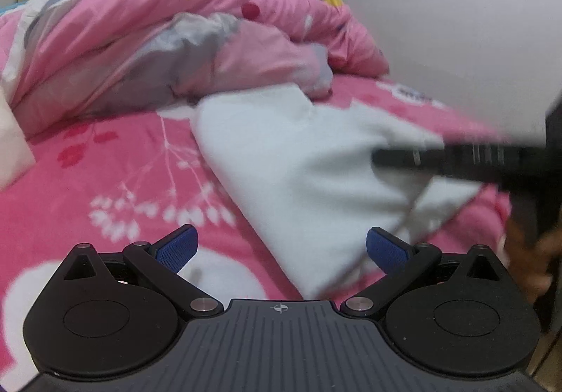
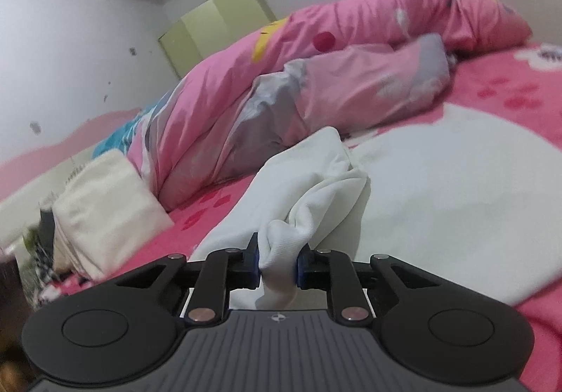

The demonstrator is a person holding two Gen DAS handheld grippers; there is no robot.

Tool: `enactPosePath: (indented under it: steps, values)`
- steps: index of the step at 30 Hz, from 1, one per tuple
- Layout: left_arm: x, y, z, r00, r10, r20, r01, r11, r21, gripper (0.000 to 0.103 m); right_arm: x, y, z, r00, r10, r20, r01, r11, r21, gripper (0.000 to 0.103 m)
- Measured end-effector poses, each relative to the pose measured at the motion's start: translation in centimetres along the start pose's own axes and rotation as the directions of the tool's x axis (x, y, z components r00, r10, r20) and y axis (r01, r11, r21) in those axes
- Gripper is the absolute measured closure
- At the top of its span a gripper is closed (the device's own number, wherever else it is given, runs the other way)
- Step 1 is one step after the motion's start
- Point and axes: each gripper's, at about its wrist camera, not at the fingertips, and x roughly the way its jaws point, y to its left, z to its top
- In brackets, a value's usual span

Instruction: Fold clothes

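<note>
We find open pink bedsheet (image 1: 116, 181) ahead of our left gripper (image 1: 281, 248), whose jaws stand wide with nothing between them. The heaped pink quilt (image 1: 147, 40) walls off the far side, a cream pillow (image 2: 109, 206) blocks the left, and the white garment (image 1: 309, 160) (with our right gripper (image 2: 277, 260) clamped on it) fills the right.

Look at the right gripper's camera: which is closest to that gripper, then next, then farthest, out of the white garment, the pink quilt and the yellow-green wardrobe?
1. White garment: pinched in the right gripper, dead ahead.
2. Pink quilt: heaped on the bed behind the garment.
3. Yellow-green wardrobe: by the back wall, beyond the quilt.
</note>
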Motion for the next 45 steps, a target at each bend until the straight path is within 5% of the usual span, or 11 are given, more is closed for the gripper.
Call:
enactPosePath:
  steps: [7, 12, 15, 21, 26, 33, 45]
  values:
    - [5.0, 3.1, 8.7, 0.982, -0.179, -0.066, 0.163, 0.967, -0.197, 0.0, 0.0, 1.6, -0.7, 1.0, -0.023, 0.018, 0.026, 0.987, -0.156, 0.085]
    - [13.2, 0.5, 13.7, 0.961, -0.173, -0.214, 0.142, 0.978, -0.152, 0.008, -0.1, 1.5, -1.1, 1.0, -0.014, 0.025, 0.018, 0.984, -0.177, 0.085]
    - [17.8, -1.6, 15.0, 0.936, -0.124, -0.329, 0.097, 0.991, -0.095, 0.024, 0.0, 1.6, -1.1, 0.999, -0.01, 0.032, 0.016, 0.98, -0.199, 0.085]
    - [23.1, -4.0, 15.0, 0.881, 0.024, -0.472, -0.008, 0.999, 0.035, 0.038, 0.1, 1.8, -1.2, 0.999, -0.011, 0.04, 0.02, 0.973, -0.23, 0.085]
    - [23.4, -4.5, 14.9, 0.875, 0.113, -0.472, -0.057, 0.99, 0.131, 0.056, 0.2, 1.5, -0.9, 0.999, -0.008, 0.037, 0.015, 0.978, -0.21, 0.085]
    - [22.6, -3.6, 15.4, 0.889, 0.117, -0.443, -0.084, 0.992, 0.095, 0.093, -0.4, 1.0, -0.7, 0.998, 0.002, 0.059, 0.008, 0.986, -0.168, 0.087]
    - [20.7, -5.7, 20.0, 0.948, 0.07, -0.311, -0.078, 0.997, -0.014, 0.097, -3.2, -1.9, 2.1, 0.981, -0.012, 0.191, 0.018, 0.999, -0.029, 0.089]
